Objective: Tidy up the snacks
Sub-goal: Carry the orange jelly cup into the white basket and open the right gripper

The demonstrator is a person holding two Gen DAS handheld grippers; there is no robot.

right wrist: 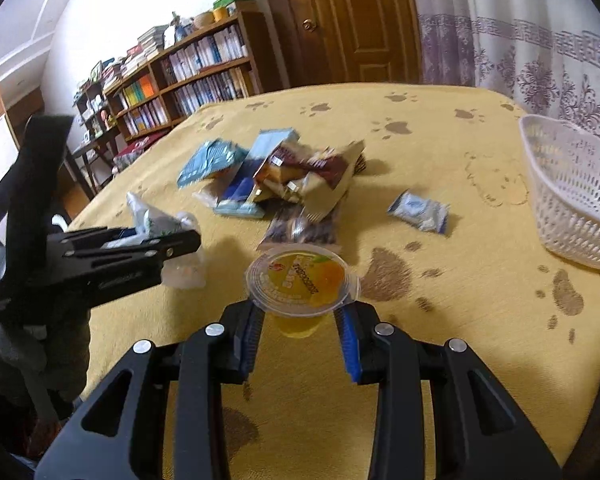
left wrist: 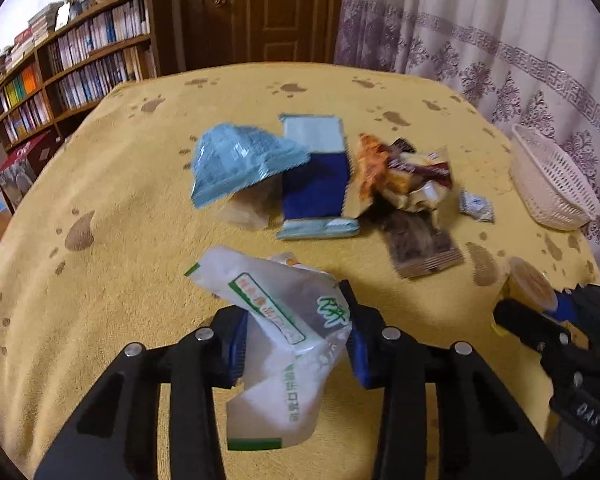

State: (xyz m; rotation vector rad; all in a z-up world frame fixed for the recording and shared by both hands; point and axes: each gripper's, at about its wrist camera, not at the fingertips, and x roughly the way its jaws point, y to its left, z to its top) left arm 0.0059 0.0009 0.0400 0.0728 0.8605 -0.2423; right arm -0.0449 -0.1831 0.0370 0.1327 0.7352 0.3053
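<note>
My left gripper (left wrist: 296,324) is shut on a white packet with green print (left wrist: 284,320) and holds it above the yellow cloth. It also shows in the right wrist view (right wrist: 172,240) at the left. My right gripper (right wrist: 300,320) is shut on a yellow jelly cup (right wrist: 302,280), held by its sides; the cup shows at the right edge of the left wrist view (left wrist: 530,286). A pile of snack packets (left wrist: 320,176) lies mid-table: a light blue bag (left wrist: 236,160), a dark blue packet (left wrist: 316,184), orange and brown wrappers (left wrist: 400,172). A small blue-white packet (right wrist: 418,210) lies alone.
A white plastic basket (right wrist: 572,192) stands at the table's right edge, also in the left wrist view (left wrist: 552,180). The table has a yellow paw-print cloth (right wrist: 440,320). A bookshelf (left wrist: 72,60), a wooden door and a curtain stand behind.
</note>
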